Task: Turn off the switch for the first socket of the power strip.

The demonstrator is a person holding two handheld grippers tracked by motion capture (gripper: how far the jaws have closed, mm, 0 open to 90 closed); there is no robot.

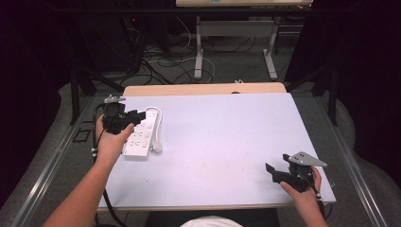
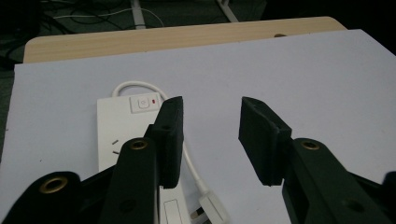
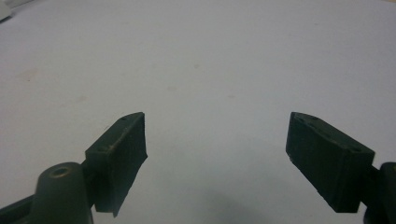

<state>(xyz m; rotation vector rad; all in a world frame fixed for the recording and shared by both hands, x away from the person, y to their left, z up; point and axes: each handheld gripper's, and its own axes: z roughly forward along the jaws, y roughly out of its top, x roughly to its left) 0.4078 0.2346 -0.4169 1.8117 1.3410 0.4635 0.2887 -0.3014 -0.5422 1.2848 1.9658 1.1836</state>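
**Left gripper over the power strip, jaws parted on nothing**

A white power strip [image 1: 141, 137] lies at the left side of the white table top [image 1: 222, 142], its long side running away from the person. Its rocker switch [image 2: 143, 103] sits at the far end with a small red mark on it — no brand name or lettering can be read anywhere on the casing. The white cable [image 2: 194, 170] loops out from the far end and runs back along the strip's right side to a plug [image 2: 212, 210] lying on the table.

The left gripper [image 2: 210, 135] hovers over the strip, its jaws moderately apart with only bare table between them. The right gripper [image 3: 217, 158] — well apart, near the table's front right corner — stands wide open over bare surface.
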